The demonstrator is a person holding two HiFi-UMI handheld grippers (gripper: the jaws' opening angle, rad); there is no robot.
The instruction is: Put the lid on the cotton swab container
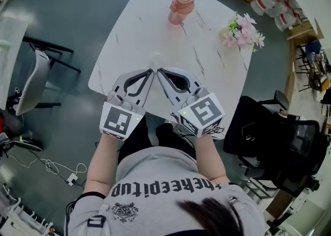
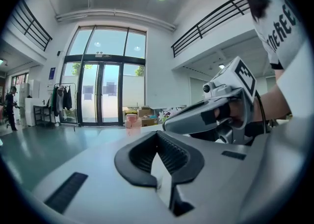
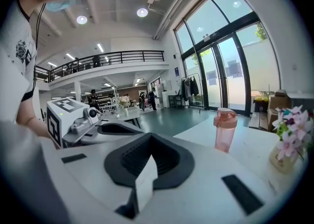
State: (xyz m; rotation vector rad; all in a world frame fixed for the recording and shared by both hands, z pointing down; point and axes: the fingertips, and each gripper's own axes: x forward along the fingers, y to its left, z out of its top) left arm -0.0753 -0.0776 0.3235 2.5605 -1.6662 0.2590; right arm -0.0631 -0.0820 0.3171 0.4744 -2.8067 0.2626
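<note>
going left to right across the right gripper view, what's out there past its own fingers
left gripper → pink bottle → flowers

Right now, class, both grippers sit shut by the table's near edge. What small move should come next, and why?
Probably open the right gripper and reach toward the pink container: both it and the left gripper are shut, empty, and far short of that container.

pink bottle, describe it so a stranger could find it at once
Find the white veined table. Near its far edge stands the pink bottle, upright with a lid. Its only neighbour, to the right, is a bunch of flowers.
</note>
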